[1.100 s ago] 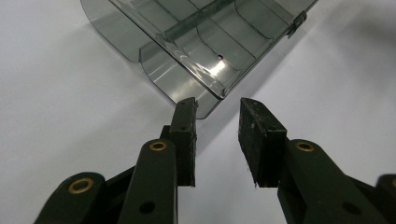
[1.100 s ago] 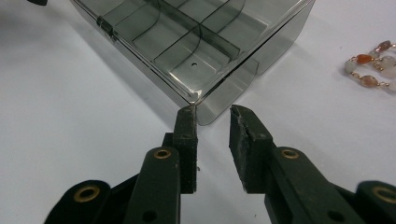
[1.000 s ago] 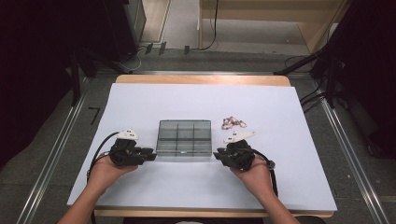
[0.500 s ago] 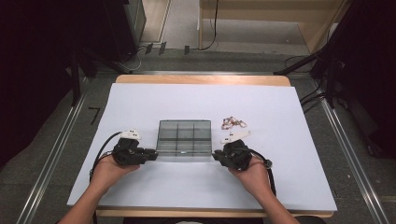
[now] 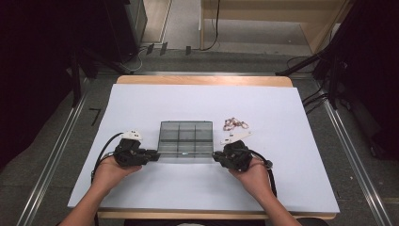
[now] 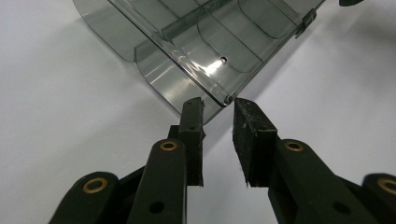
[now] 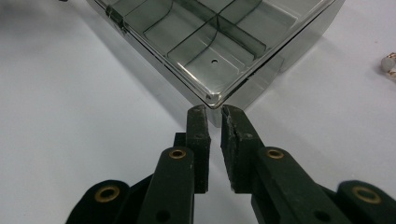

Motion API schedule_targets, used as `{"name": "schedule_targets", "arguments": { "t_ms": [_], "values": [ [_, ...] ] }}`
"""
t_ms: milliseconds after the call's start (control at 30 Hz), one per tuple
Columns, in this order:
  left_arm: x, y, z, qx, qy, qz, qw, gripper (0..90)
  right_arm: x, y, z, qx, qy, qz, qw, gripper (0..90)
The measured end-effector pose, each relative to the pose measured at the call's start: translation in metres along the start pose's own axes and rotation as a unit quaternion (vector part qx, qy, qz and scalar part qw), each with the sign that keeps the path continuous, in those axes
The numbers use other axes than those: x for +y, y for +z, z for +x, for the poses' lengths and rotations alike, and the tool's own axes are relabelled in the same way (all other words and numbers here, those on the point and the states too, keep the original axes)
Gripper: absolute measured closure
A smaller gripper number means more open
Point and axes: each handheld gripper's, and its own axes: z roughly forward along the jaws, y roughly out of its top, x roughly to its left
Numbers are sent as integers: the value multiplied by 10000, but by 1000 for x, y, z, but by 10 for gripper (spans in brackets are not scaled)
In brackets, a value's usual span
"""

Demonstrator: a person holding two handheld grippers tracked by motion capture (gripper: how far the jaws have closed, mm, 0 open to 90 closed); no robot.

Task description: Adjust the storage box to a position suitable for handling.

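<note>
Smoky transparent plastic compartment box (image 5: 185, 140) sits mid white bench (image 5: 141, 103), lid down. Left claw (image 6: 218, 106) pinches its near-left corner, right claw (image 7: 214, 110) its near-right corner; both have just closed in. Small chain trinket (image 5: 235, 124) lies beside the box.

Boxes: one clear plastic box (image 5: 185, 141) with dividers
Grippers: two, a left gripper (image 5: 153, 154) and a right gripper (image 5: 216, 157)
Hands: two
Trinket piles: one small heap (image 5: 235, 124)
Tables: one table (image 5: 291, 113)
</note>
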Motion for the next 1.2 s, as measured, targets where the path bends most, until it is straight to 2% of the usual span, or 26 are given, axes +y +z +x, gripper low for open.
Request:
{"name": "schedule_targets", "arguments": {
  "t_ms": [633,833,1200],
  "values": [
    [1,-3,-1,25,5,-40,10000,750,2,-2,0,40,79,-76,9999,832],
    [2,-4,-1,23,16,-67,10000,750,3,-2,1,42,38,-114,9999,833],
    [4,-7,-4,4,32,-232,9997,734,5,-5,1,44,47,-196,9998,830]
  ]
}}
